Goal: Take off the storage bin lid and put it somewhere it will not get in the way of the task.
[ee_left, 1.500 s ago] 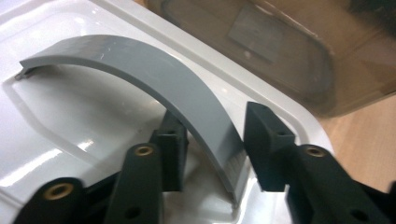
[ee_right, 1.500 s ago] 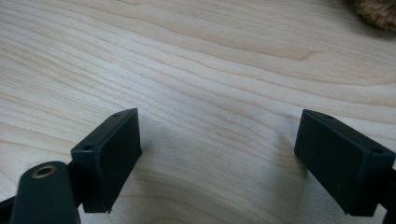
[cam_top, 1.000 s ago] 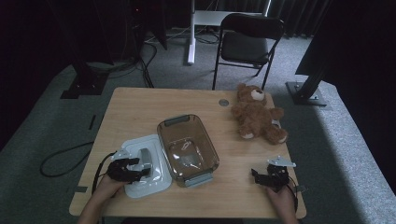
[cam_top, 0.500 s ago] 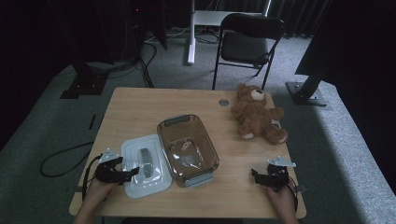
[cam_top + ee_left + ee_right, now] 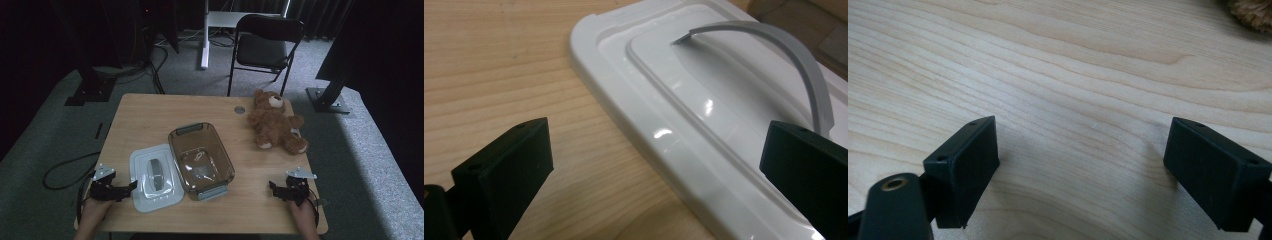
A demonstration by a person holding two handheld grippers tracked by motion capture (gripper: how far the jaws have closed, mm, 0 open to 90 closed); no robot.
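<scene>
A white lid [image 5: 150, 192] with a grey arched handle [image 5: 156, 172] lies flat on the wooden table [image 5: 150, 120], left of a clear glass dish [image 5: 200, 157]. My left gripper [image 5: 131, 186] sits at the lid's left edge, near the table's front left. Its jaws have just been opening and stand wide apart. In the left gripper view the lid [image 5: 704, 100] and its handle [image 5: 784, 55] lie just ahead of the left gripper [image 5: 659, 155], with no pad pressing on them. My right gripper [image 5: 272, 186] rests at the front right, open over bare wood [image 5: 1083, 60].
A brown teddy bear [image 5: 272, 122] sits at the back right of the table, its fur [image 5: 1253, 10] at the top corner of the right gripper view. A small round disc [image 5: 239, 109] lies near the far edge. A black chair [image 5: 265, 45] stands beyond the table.
My left gripper has drawn back leftward off the lid and its jaws have spread wider. The lid stays flat on the table. The right gripper has kept still.
</scene>
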